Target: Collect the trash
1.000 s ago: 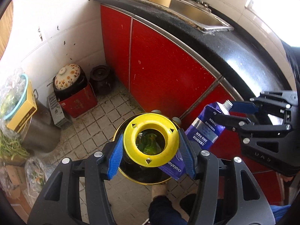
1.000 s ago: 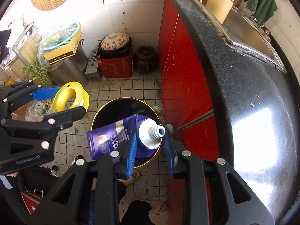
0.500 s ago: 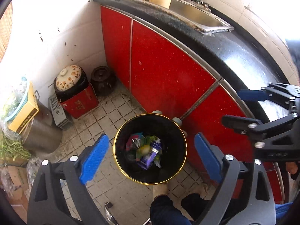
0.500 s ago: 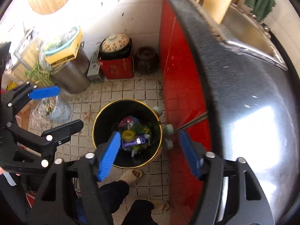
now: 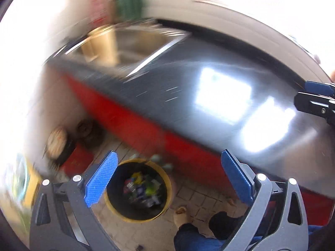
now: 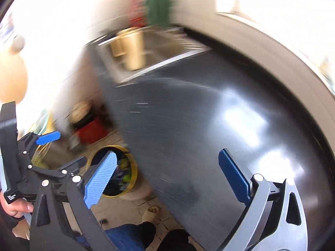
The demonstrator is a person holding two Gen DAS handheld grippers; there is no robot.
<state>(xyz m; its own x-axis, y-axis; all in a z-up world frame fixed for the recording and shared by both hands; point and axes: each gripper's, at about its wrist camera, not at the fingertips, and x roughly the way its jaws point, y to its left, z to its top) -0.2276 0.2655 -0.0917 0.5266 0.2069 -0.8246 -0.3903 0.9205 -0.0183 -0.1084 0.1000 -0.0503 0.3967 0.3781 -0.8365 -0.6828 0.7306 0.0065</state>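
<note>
Both my tools are spread wide and empty, left tool (image 5: 167,175) and right tool (image 6: 167,173). The bin (image 5: 137,190) sits at six o'clock, full of trash, so I'm free over the dark surface (image 6: 209,115) for the next piece.

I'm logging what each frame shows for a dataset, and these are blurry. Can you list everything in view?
trash bin: one, black with a yellow rim, on the tiled floor below the counter, mixed trash inside
counter: one, dark and glossy, over red cabinet fronts
sink: one, steel, set into the counter's far end
jug: one, tan, at the sink
cloth: one, green, hanging behind the sink
lidded pot: one, pale lid, on a red box by the wall; blurred
foot: one, person's, beside the bin
left gripper: blue-padded jaws open, empty
right gripper: blue-padded jaws open, empty
</note>
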